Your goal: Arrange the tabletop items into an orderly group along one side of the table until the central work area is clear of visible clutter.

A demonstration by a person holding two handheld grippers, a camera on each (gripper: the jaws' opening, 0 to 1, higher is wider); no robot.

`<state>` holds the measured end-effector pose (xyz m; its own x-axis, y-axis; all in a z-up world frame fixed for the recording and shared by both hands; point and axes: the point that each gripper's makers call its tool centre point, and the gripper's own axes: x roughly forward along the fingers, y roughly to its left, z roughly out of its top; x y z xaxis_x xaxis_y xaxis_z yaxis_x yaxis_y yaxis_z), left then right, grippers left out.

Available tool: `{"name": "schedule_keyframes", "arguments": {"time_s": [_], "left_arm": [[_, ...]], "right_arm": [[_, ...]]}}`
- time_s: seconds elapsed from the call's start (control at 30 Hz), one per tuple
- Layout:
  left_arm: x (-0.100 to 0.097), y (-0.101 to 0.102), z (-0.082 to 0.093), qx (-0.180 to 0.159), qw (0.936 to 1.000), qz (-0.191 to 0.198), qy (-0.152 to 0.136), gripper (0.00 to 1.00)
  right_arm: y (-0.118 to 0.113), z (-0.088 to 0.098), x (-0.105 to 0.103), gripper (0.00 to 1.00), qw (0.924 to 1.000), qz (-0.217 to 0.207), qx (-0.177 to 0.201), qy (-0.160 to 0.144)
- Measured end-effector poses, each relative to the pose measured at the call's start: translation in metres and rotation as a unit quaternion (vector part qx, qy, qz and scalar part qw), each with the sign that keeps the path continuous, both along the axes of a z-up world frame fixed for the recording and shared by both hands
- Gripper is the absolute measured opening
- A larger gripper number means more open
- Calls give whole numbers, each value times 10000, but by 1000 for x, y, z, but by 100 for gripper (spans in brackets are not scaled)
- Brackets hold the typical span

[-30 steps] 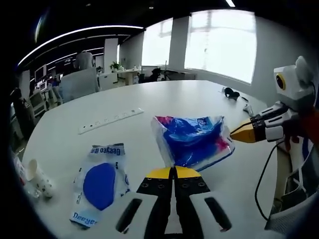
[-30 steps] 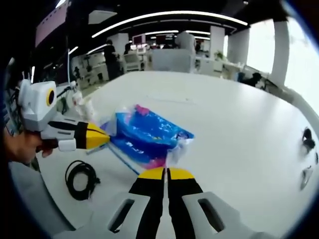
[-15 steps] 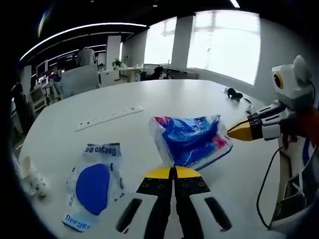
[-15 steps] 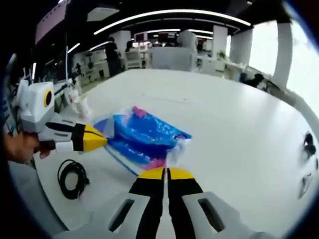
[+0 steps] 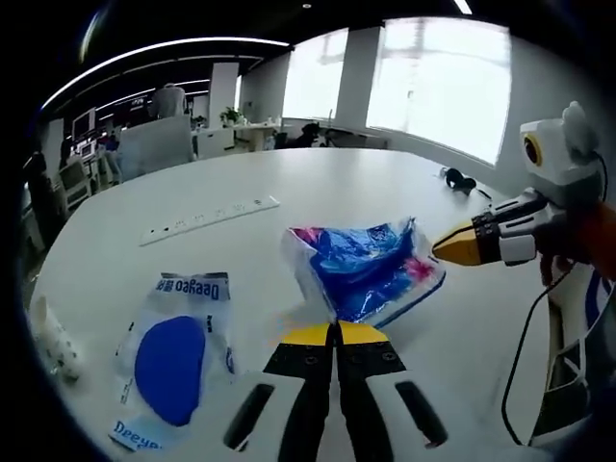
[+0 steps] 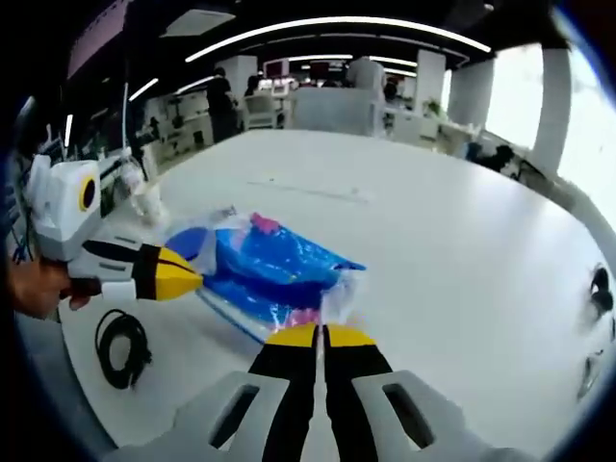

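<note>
Nearest in the left gripper view, the left gripper (image 5: 336, 332) has its yellow tips pressed together, apparently pinching the near corner of the blue plastic pack (image 5: 368, 269); the right gripper (image 6: 322, 335) is likewise closed at the pack's opposite edge (image 6: 274, 274), where a crinkled flap of film meets its tips. Whether either truly has film between its jaws is hard to tell, since the tips hide the contact.

The pack lies on the white table (image 5: 318, 188), near its middle. The main risk is the thin wrapper: two grippers pulling on opposite corners could tear it, or one corner could slip free and leave the pack skewed.

Just beside it sits a flat Deeyeo pouch (image 5: 173, 351); a sideways drag could shove or overlap it. A coiled black cable (image 6: 120, 345) lies near the table edge and could snag a gripper. Farther off, the white power strip (image 5: 207, 219) and paper cups (image 5: 53, 332) remain to be gathered.
</note>
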<state>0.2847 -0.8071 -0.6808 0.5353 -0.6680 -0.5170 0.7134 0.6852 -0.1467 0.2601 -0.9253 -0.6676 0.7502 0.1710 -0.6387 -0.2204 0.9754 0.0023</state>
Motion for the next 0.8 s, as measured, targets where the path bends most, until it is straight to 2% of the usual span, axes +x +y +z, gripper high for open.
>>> {"name": "schedule_keyframes", "arguments": {"time_s": [0.23, 0.5, 0.8], "left_arm": [[6, -3, -7, 9, 10000, 33, 74, 0], [13, -7, -17, 62, 9999, -26, 130, 0], [16, -10, -30, 121, 9997, -76, 210, 0]], "right_arm": [[-3, -6, 11, 0, 10000, 59, -56, 44], [-8, -24, 17, 0, 9996, 66, -116, 230], [-10, -35, 23, 0, 9994, 41, -121, 329]]}}
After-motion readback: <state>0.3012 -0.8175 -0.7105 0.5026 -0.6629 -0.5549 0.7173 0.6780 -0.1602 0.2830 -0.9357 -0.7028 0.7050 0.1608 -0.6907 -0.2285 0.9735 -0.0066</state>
